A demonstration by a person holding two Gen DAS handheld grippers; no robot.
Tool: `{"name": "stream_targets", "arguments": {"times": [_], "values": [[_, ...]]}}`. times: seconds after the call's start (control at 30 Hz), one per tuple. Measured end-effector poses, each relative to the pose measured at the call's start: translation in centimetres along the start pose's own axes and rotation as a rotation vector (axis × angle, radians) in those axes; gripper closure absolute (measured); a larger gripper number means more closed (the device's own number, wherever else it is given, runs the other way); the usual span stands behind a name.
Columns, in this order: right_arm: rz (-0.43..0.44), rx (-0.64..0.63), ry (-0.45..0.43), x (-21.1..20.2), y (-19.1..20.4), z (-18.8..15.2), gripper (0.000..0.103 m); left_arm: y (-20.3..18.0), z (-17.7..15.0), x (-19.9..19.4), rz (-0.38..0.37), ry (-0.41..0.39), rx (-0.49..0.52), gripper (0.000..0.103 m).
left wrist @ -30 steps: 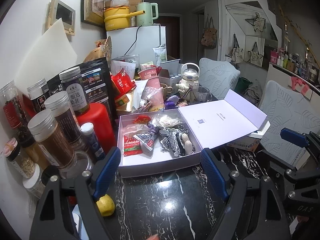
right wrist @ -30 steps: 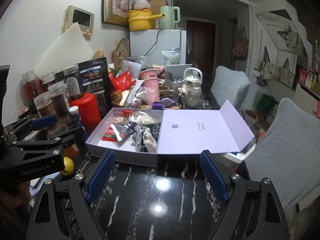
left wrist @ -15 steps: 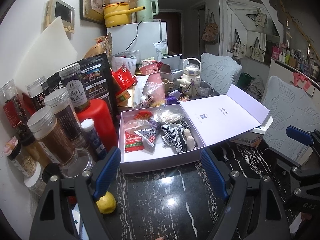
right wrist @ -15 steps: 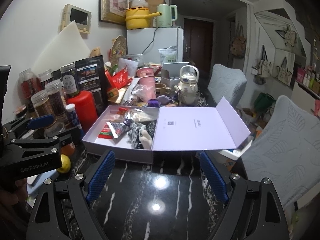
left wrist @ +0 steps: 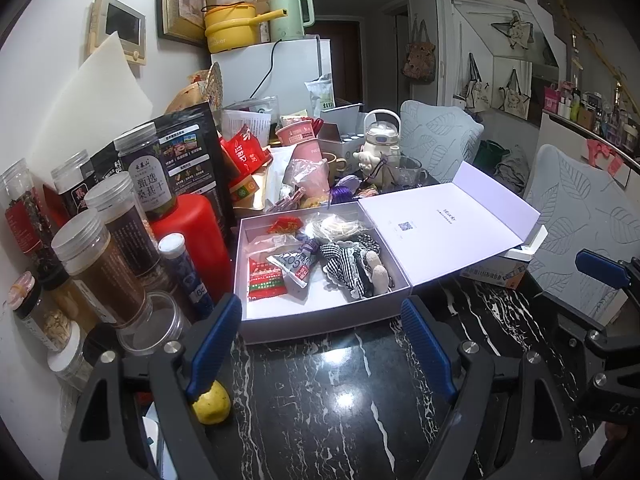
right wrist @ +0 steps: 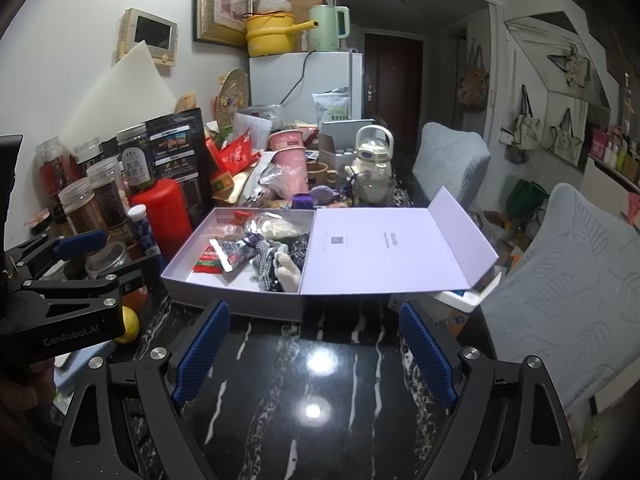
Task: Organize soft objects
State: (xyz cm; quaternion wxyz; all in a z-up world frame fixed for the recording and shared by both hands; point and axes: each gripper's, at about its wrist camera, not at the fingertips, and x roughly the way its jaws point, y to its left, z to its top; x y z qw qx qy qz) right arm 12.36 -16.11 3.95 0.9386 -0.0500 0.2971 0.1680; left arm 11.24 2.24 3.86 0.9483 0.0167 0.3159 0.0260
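At the far left stand several lidded jars (left wrist: pixel 98 264), one red bottle (left wrist: pixel 190 236) beside them and one yellow lemon (left wrist: pixel 212 402) on the black marble table (left wrist: pixel 320 408). One lavender box (left wrist: pixel 320 280) lies open, holding two snack packets (left wrist: pixel 266 278) and one checked soft doll (left wrist: pixel 352 264). The left gripper (left wrist: pixel 320 340) and right gripper (right wrist: pixel 316 344) both hover wide apart, empty, before the box.

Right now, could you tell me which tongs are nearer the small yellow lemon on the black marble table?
Left tongs, lemon beside their left finger; right tongs sit farther right.
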Motion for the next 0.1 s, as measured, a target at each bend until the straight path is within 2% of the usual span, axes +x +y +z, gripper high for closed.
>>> {"name": "stream_targets", "arguments": {"times": [0.1], "values": [[0.0, 0.004, 0.005, 0.14, -0.07, -0.19, 0.015, -0.17, -0.21, 0.2, 0.004, 0.007, 0.0, 0.021]]}}
